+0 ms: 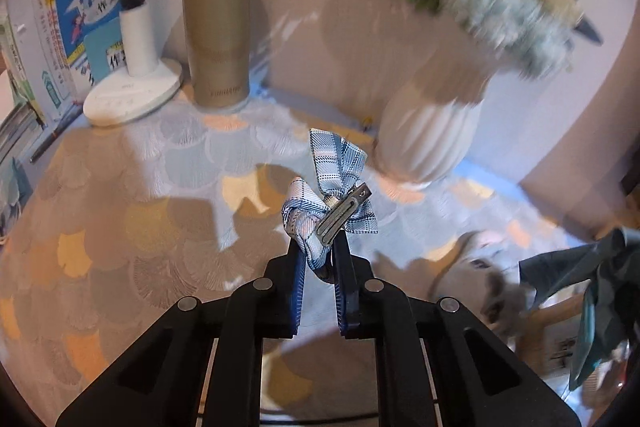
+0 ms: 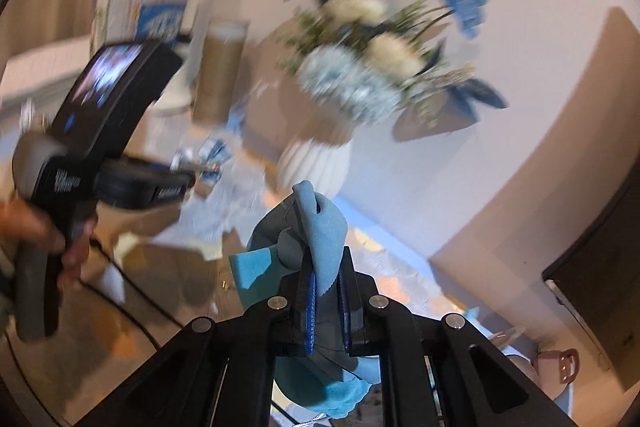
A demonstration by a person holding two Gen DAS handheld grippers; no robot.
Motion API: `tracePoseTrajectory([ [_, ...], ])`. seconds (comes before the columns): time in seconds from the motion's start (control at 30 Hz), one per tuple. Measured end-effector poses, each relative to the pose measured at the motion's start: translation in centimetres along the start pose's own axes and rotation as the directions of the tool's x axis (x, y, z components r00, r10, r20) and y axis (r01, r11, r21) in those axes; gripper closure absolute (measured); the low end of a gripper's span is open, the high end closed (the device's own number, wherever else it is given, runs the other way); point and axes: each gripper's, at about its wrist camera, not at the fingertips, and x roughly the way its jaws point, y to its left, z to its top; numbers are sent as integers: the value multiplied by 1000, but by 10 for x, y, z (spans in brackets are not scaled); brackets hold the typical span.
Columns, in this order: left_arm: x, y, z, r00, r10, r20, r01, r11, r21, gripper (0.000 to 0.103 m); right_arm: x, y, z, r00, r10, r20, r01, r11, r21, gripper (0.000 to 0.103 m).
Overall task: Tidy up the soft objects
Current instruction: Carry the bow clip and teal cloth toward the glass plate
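My left gripper [image 1: 318, 247] is shut on a blue plaid bow hair clip [image 1: 332, 195] with a metal clasp, held above the patterned tablecloth [image 1: 140, 207]. My right gripper [image 2: 326, 267] is shut on a teal blue cloth [image 2: 320, 227] that bunches above the fingers and hangs below them. The same cloth shows at the right edge of the left wrist view [image 1: 592, 291]. The left gripper's body and the hand holding it show at the left of the right wrist view [image 2: 112, 131], with the bow [image 2: 208, 159] at its tip.
A white ribbed vase [image 1: 428, 135] with blue and white flowers stands at the back right. A tan tumbler [image 1: 218, 23], a white lamp base [image 1: 132, 91] and books [image 1: 76, 23] stand at the back left. A grey soft item [image 1: 492, 287] lies at the table's right.
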Motion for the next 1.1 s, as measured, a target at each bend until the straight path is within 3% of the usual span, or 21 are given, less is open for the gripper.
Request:
tracePoseTrajectory([
  [0.27, -61, -26, 20, 990, -79, 120, 72, 996, 59, 93, -38, -47, 19, 995, -61, 84, 48, 989, 141, 94],
  [0.4, -94, -48, 30, 975, -132, 177, 114, 987, 112, 93, -55, -67, 20, 976, -180, 124, 157, 973, 169, 94],
  [0.57, -131, -88, 39, 945, -223, 238, 173, 962, 213, 93, -81, -103, 11, 949, -285, 135, 251, 942, 222, 94],
  [0.73, -155, -140, 51, 902, -359, 241, 272, 904, 328, 93, -110, -146, -9, 902, -418, 111, 366, 875, 316, 94],
  [0.83, -163, -179, 52, 872, -437, 220, 327, 856, 400, 93, -125, -173, -25, 871, -487, 73, 429, 823, 373, 94],
  [0.93, -165, -227, 41, 850, -502, 160, 374, 788, 489, 93, -137, -199, -48, 835, -550, 7, 496, 759, 422, 94],
  [1.1, -154, -290, 10, 843, -537, 10, 423, 676, 604, 92, -146, -232, -94, 784, -606, -134, 589, 658, 470, 94],
])
